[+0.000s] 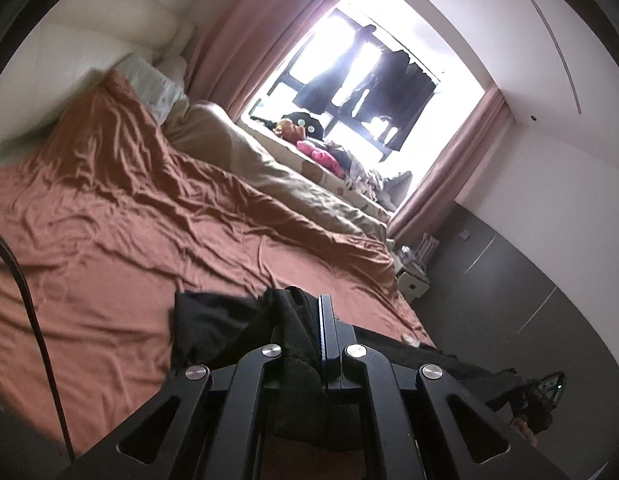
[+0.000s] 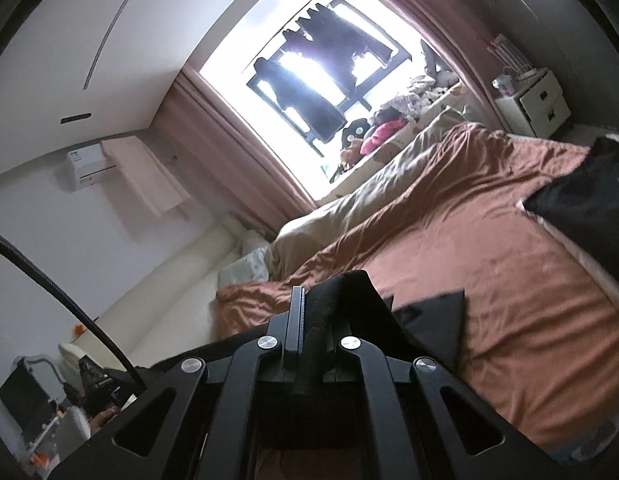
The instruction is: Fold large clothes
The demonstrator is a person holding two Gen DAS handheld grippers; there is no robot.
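Observation:
A black garment (image 1: 213, 328) hangs over the brown bed sheet (image 1: 129, 220). My left gripper (image 1: 305, 320) is shut on a bunched edge of it, raised above the bed. In the right wrist view my right gripper (image 2: 317, 312) is shut on another rolled edge of the black garment (image 2: 433, 320), also held above the sheet (image 2: 489, 248). A dark cloth mass (image 2: 589, 208) shows at the right edge of that view. The other gripper (image 1: 541, 396) shows at the lower right of the left wrist view, with black cloth stretched toward it.
A beige duvet (image 1: 277, 164) lies along the bed's window side. Soft toys and clothes (image 1: 317, 148) sit on the window sill under pink curtains (image 1: 245, 40). A white nightstand (image 2: 537, 100) stands beside the bed. Pillows (image 1: 157, 84) lie at the headboard.

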